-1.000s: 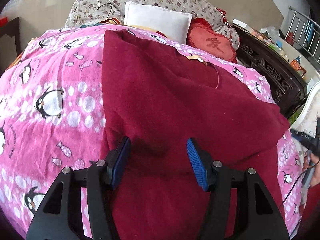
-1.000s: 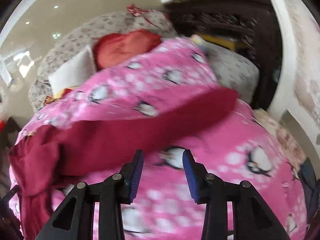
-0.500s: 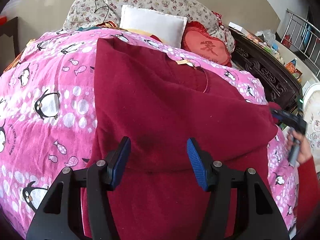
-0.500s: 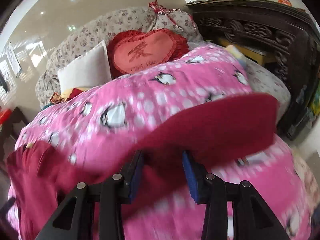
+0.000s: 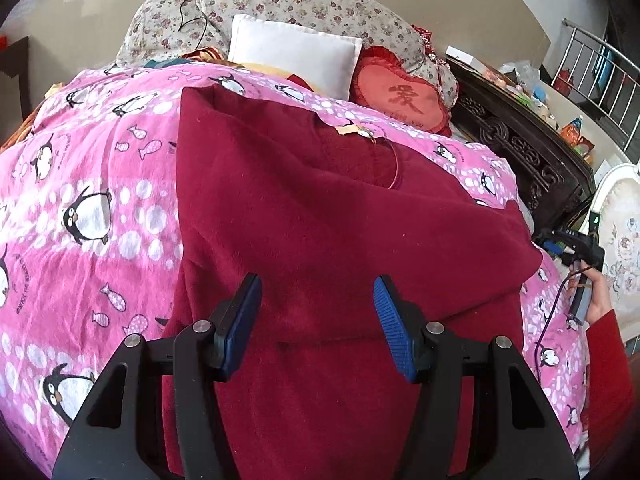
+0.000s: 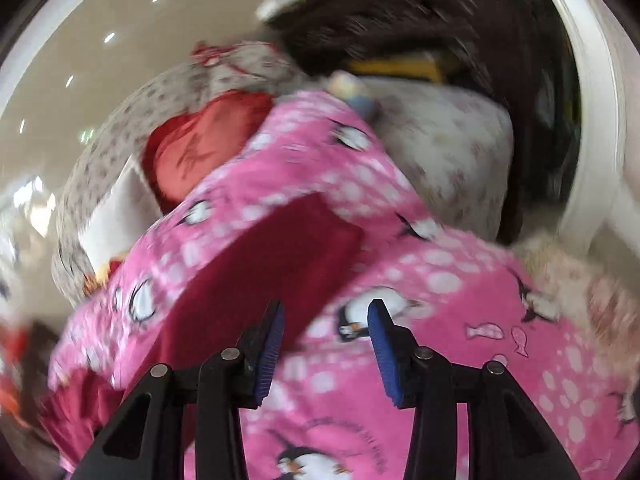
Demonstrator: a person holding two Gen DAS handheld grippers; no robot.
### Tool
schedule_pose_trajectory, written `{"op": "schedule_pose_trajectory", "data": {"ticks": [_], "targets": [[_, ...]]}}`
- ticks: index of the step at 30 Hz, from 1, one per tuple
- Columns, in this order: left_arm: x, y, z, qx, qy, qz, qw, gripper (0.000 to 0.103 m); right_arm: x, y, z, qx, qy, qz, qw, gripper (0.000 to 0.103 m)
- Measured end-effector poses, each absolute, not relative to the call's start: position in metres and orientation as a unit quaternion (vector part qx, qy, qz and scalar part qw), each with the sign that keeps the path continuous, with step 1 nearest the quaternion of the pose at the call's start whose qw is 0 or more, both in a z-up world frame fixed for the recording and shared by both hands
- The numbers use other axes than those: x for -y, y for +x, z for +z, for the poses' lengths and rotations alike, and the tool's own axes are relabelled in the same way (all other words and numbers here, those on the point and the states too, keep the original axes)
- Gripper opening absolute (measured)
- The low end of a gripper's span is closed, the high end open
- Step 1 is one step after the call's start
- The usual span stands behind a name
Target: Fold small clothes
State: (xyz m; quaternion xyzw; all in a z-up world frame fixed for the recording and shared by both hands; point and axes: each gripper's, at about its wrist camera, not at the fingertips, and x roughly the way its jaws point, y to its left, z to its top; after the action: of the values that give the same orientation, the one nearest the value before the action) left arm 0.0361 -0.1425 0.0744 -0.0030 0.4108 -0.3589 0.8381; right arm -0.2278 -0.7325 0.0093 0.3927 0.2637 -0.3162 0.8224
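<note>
A dark red sweater (image 5: 304, 216) lies spread on a pink penguin blanket (image 5: 88, 208), its sleeve folded across the body toward the right. My left gripper (image 5: 318, 296) is open and empty, just above the sweater's lower middle. My right gripper (image 6: 326, 326) is open and empty, over the blanket beside the red sleeve end (image 6: 272, 248); that view is blurred. The right gripper (image 5: 576, 252) also shows in the left wrist view, held in a hand off the sweater's right edge.
A white pillow (image 5: 296, 56), a red heart cushion (image 5: 400, 100) and floral bedding (image 5: 304, 4) lie at the bed's head. A dark carved wooden cabinet (image 5: 528, 152) stands at the right, with a white patterned chair (image 5: 620, 232) beside it.
My right gripper has pulled back from the sleeve end and swung right, away from the sweater. The left gripper has stayed open over the sweater, shifting slightly.
</note>
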Motion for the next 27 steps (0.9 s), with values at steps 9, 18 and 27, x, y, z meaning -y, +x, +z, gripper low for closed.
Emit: {"op": "schedule_pose_trajectory", "data": {"ticks": [9, 18, 27], "targets": [[0.140, 0.034, 0.074, -0.416, -0.001, -0.352, 0.838, 0.058, 0.767, -0.188, -0.019, -0.228, 0.441, -0.311, 0.810, 0.042], [0.129, 0.031, 0.081, -0.407, -0.010, -0.359, 0.840, 0.058, 0.724, -0.256, 0.052, -0.128, 0.381, -0.296, 0.866, 0.005], [0.113, 0.033, 0.090, -0.405, -0.041, -0.371, 0.835, 0.058, 0.644, -0.312, 0.178, -0.076, 0.283, -0.231, 0.928, 0.005]]}}
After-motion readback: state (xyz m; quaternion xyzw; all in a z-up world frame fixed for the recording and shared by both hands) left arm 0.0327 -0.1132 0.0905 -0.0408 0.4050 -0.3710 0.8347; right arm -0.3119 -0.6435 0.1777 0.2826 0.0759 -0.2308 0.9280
